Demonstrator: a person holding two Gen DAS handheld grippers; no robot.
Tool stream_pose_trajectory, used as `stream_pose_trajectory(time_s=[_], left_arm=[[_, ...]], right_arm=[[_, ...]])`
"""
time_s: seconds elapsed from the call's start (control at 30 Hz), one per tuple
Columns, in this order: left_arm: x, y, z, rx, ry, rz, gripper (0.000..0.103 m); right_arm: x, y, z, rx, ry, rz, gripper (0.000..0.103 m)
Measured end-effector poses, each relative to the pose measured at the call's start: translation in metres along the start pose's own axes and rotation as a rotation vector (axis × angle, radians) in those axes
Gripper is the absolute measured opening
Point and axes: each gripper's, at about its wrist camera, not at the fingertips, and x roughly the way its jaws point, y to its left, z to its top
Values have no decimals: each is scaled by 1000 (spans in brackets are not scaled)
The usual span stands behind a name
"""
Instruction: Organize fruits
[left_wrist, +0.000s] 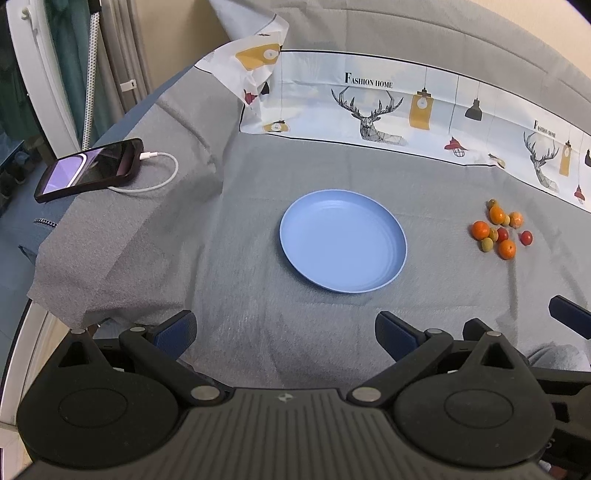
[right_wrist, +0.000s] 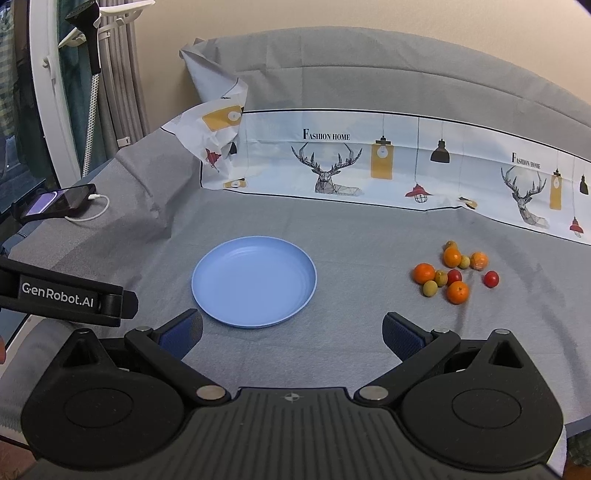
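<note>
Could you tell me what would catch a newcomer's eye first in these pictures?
The round pale-blue plastic plate sits empty in the middle of the grey cloth. To its right lies a small cluster of orange, red and yellow-green fruits. Both the left gripper and the right gripper hover open near the front edge.

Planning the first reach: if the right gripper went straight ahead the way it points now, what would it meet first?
Probably the near-right rim of the round blue plastic plate, which lies ahead between the open right gripper fingers, on the grey cloth. The fruit pile sits off to the right. Depth is uncertain.
</note>
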Motion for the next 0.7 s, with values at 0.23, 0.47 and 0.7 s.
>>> stream_pose_trajectory(time_s=[0.23,0.47,0.7], left_arm=[[6,-1,0,7,13,10,103],[14,-7,3,20,34,17,103],[32,-26,20,53,76,5,103]], right_arm=[[6,-1,-2,6,12,17,103],[14,-11,-4,29,17,27,103],[33,-37,-13,120,7,-38,103]])
